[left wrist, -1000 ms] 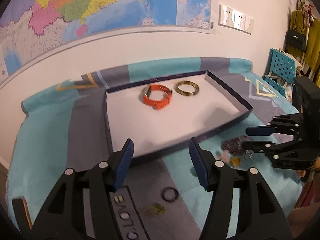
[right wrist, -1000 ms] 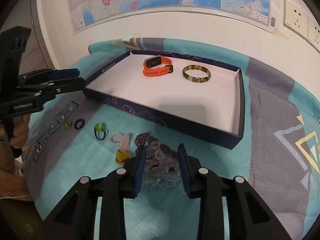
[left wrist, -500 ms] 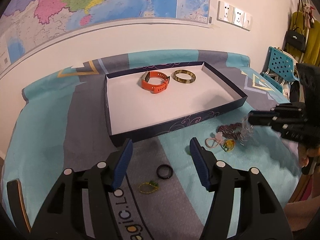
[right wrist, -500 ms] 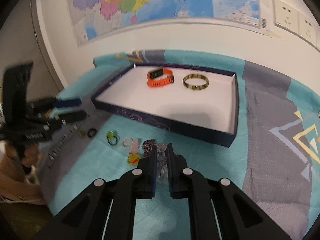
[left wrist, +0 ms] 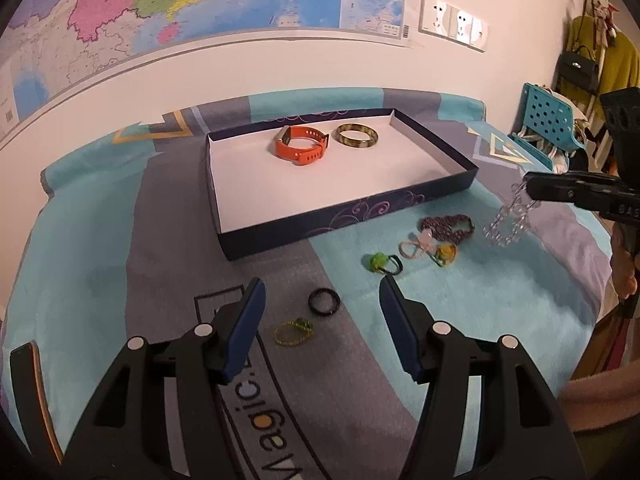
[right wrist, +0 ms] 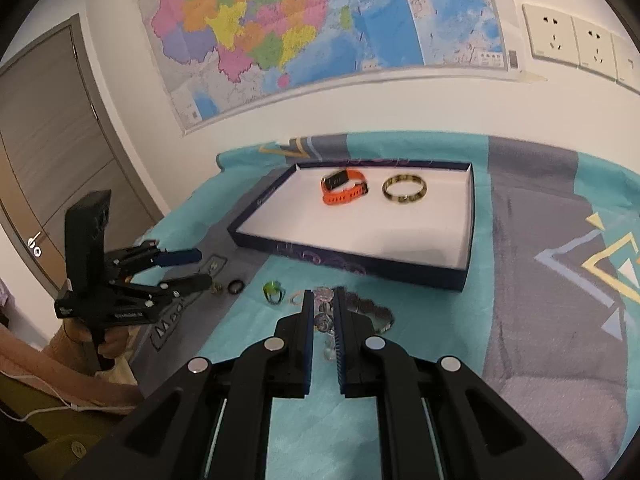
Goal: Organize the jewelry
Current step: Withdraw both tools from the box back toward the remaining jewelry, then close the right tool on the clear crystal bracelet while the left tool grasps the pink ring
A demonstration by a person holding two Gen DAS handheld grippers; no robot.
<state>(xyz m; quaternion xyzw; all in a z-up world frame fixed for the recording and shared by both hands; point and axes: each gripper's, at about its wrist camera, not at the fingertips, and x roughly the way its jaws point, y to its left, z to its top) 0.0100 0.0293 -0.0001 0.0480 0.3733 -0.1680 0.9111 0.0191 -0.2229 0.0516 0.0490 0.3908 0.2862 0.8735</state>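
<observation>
Two pieces sit boxed — my right tongs (right wrist: 322, 320) pinch the clear bead bracelet (left wrist: 506, 222); next, carry it ahead into the box (right wrist: 464, 276). Left tongs (left wrist: 322, 312) spread.

We see a navy box (left wrist: 400, 204) with pale purple swirls and a white inside, holding an orange watch band (left wrist: 301, 146) and a mottled olive-gold bangle (left wrist: 357, 136). The cloth (left wrist: 100, 248) shows turquoise and grey bands with gold triangles. Loose lie a black ring (left wrist: 324, 301), a green-yellow ring (left wrist: 294, 333) and a clear bead bracelet (left wrist: 508, 220).
</observation>
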